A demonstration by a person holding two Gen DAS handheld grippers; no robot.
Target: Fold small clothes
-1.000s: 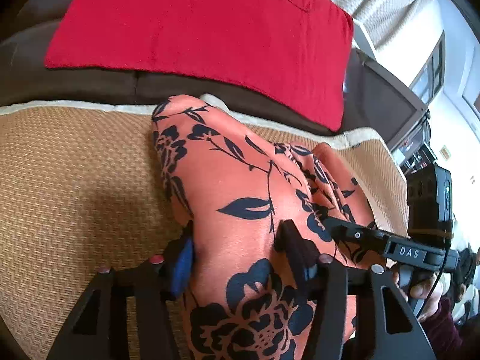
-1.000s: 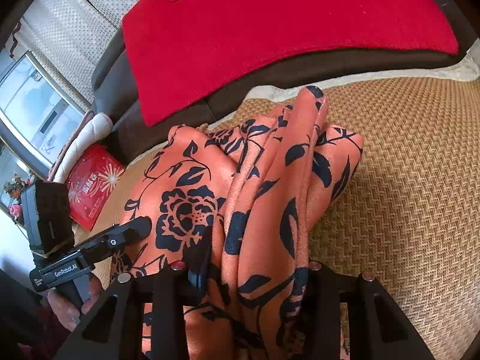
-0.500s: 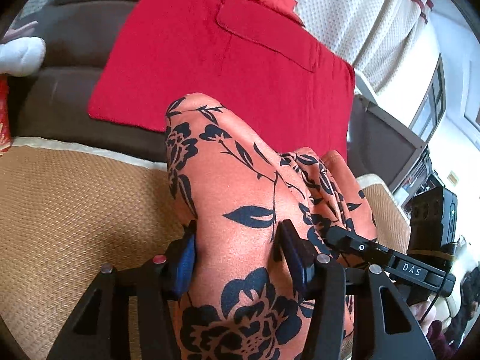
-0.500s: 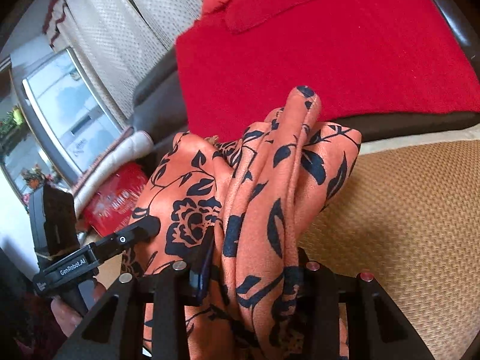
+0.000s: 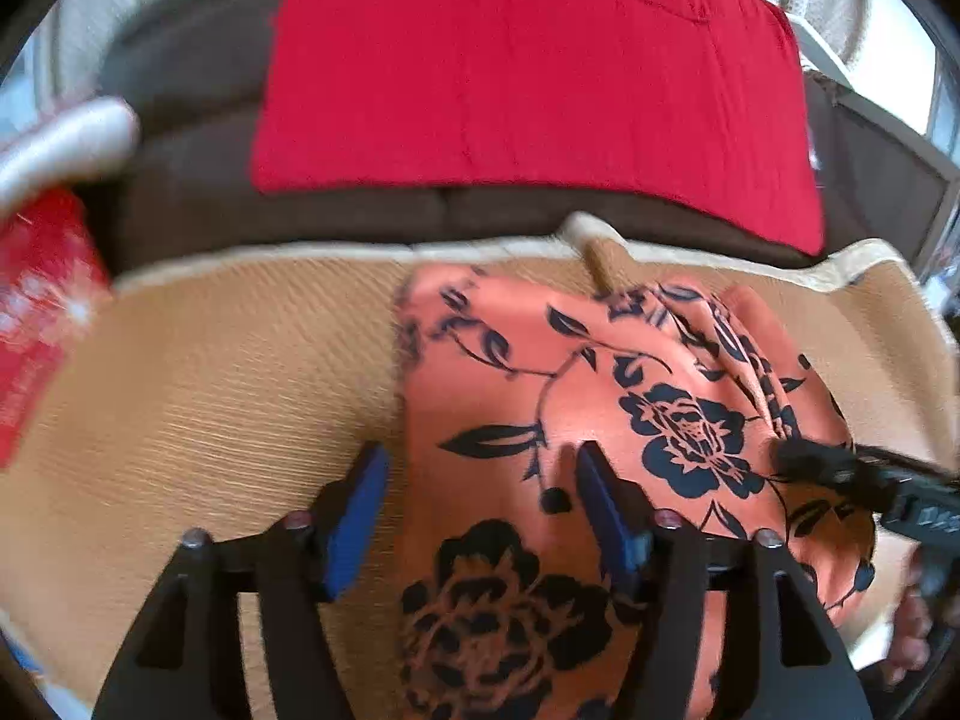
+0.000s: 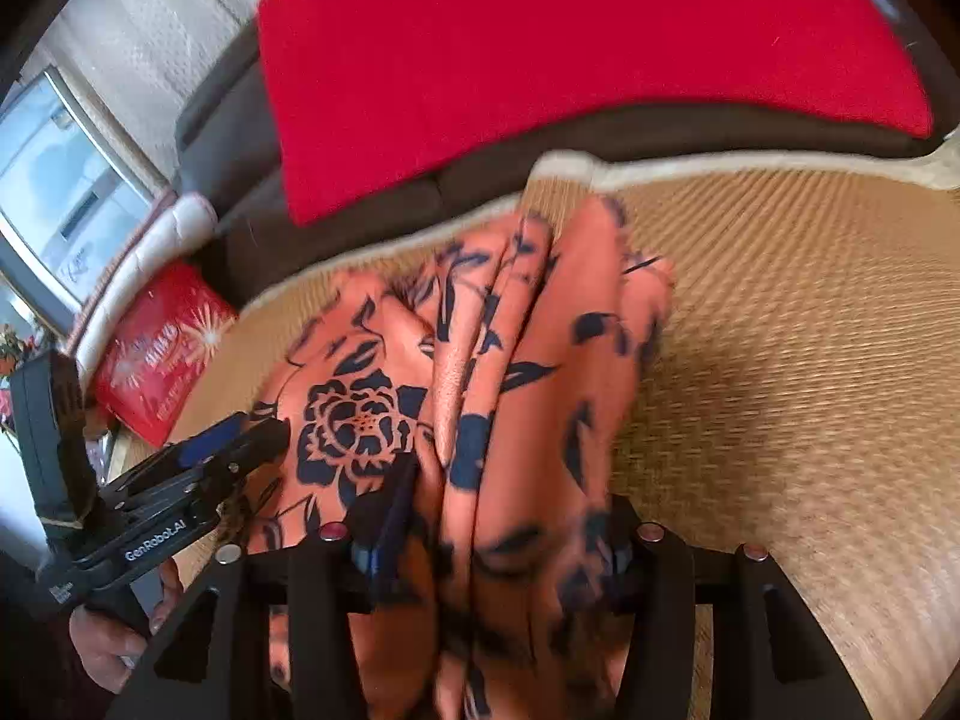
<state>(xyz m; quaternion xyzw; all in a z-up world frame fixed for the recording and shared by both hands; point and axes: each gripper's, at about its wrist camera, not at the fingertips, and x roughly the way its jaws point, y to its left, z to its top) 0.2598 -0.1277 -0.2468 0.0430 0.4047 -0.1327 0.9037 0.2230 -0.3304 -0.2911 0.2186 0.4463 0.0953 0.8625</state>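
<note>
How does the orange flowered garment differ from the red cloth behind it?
The orange garment carries black flowers and leaves; the red cloth is plain. The garment lies bunched in folds on the woven mat; the red cloth hangs spread flat over the brown sofa back. Both are soft fabric in warm colours.

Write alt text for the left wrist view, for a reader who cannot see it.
The left gripper, its jaws just opened, stands over an orange garment with black flowers lying on a woven tan mat; the blue left pad is clear of the cloth. Behind, a red cushion leans on a dark sofa, and the right gripper enters from the right.
</note>
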